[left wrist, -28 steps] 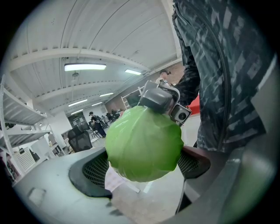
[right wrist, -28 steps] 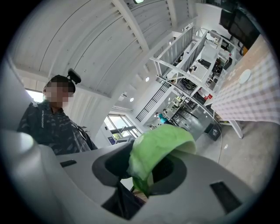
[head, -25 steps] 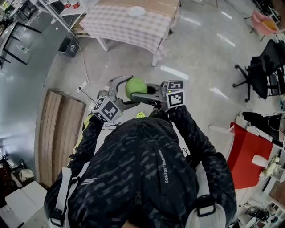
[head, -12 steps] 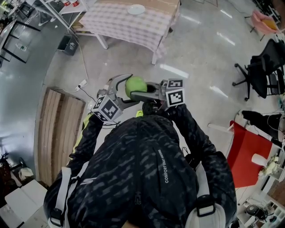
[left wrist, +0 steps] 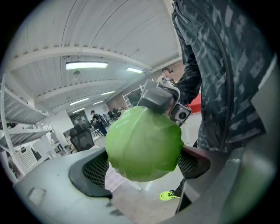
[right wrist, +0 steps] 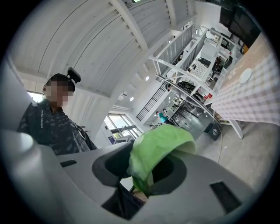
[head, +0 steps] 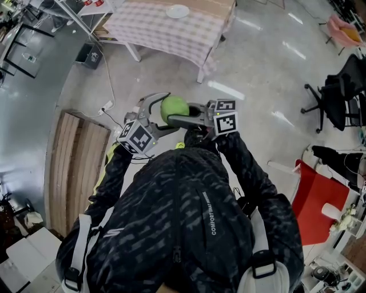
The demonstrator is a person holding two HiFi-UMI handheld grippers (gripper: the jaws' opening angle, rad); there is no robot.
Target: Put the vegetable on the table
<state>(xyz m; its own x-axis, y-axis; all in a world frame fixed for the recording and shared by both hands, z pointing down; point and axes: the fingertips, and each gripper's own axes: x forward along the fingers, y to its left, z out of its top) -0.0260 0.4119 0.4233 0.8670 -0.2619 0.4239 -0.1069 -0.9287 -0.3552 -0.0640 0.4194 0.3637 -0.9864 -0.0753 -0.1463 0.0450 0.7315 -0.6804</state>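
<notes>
Round green cabbage (head: 174,108) held between both grippers in front of the person; table not yet reached

The right gripper (right wrist: 146,168) is clenched on the cabbage's leafy side; the left gripper (left wrist: 144,164) has its pads against both flanks and seems to press too, though how firmly is unclear; the cabbage hangs over bare floor at the centre of the head view, well apart from the table with the checked cloth (head: 154,31) at the upper middle, where a white plate (head: 178,11) sits; for a clean carry, both hands should, I judge, travel at one pace so neither gripper drags the ball from the other; bring it over bare cloth away from the plate, lower until it rests, then release, since a round head may roll.
</notes>
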